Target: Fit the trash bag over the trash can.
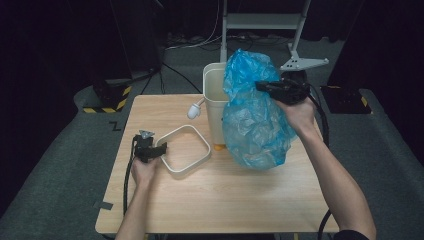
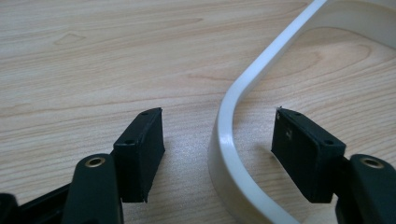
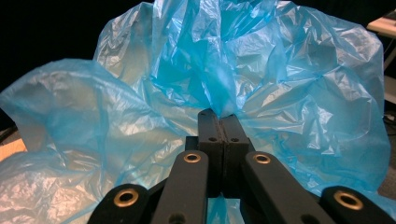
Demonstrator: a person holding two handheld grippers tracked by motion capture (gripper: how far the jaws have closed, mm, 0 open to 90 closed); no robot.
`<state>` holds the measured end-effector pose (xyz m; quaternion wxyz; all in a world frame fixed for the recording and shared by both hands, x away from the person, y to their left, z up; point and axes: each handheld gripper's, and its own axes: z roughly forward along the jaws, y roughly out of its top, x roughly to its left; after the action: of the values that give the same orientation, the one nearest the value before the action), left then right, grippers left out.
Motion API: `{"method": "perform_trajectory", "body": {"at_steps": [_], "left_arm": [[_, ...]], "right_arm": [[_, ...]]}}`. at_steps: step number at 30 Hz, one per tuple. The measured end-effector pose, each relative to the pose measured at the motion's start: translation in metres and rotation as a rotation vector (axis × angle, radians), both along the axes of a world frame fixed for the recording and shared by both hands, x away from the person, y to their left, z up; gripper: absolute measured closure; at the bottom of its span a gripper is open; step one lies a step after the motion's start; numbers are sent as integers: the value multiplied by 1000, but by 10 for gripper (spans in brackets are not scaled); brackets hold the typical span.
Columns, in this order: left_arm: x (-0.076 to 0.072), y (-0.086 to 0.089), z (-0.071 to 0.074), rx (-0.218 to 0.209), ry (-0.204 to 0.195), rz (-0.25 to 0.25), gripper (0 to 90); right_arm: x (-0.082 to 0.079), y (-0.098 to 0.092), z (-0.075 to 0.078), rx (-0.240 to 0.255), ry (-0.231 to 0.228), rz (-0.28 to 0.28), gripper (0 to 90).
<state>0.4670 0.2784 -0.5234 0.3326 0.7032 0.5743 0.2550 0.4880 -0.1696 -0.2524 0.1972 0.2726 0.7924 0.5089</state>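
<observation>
Your right gripper (image 1: 260, 86) is clamped on a thin, crinkled, translucent blue plastic bag (image 1: 255, 120), which hangs puffed up just beside the white bin (image 1: 214, 100) and hides the bin's right side. The bag's lower end reaches the pale wood-grain table (image 1: 220, 195). The bin is a tall, smooth, matte plastic box with rounded corners, standing upright at the table's far edge.

In front of the bin and to its left lies a white rounded-square ring frame (image 1: 184, 149), flat on the table. Your left gripper (image 1: 161, 150) straddles the frame's near left corner with jaws apart, not pressing it. A small white rounded knob (image 1: 193, 111) rests against the bin's left side.

The right gripper view shows the black pads (image 3: 211, 133) pinched together on a gathered fold of film. The left gripper view shows the frame's glossy curved rim (image 2: 229, 140) passing between the two pads, clear of both.
</observation>
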Motion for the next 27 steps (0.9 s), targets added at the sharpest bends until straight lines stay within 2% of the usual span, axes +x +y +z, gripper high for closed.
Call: {"method": "perform_trajectory", "body": {"at_steps": [3, 8, 14, 16, 18, 21, 27], "left_arm": [[-1, -1, 8, 24, -15, -16, 348], [-2, -4, 27, -3, -45, -49, 344], [-6, -16, 61, -20, -64, -129, 344], [-3, -22, 75, -50, -43, -157, 337], [0, -25, 84, -61, -26, -182, 327], [3, -29, 97, -74, -21, -208, 326], [4, -39, 134, -84, -63, -269, 326]], "right_arm": [[3, 4, -2, -4, 12, 4, 900], [7, 8, -6, -11, 32, 9, 899], [10, 13, -7, -28, 53, 14, 899], [11, 15, -6, -36, 53, 17, 898], [12, 18, -6, -41, 59, 20, 898], [12, 23, -5, -58, 61, 23, 898], [14, 29, -5, -78, 78, 20, 896]]}}
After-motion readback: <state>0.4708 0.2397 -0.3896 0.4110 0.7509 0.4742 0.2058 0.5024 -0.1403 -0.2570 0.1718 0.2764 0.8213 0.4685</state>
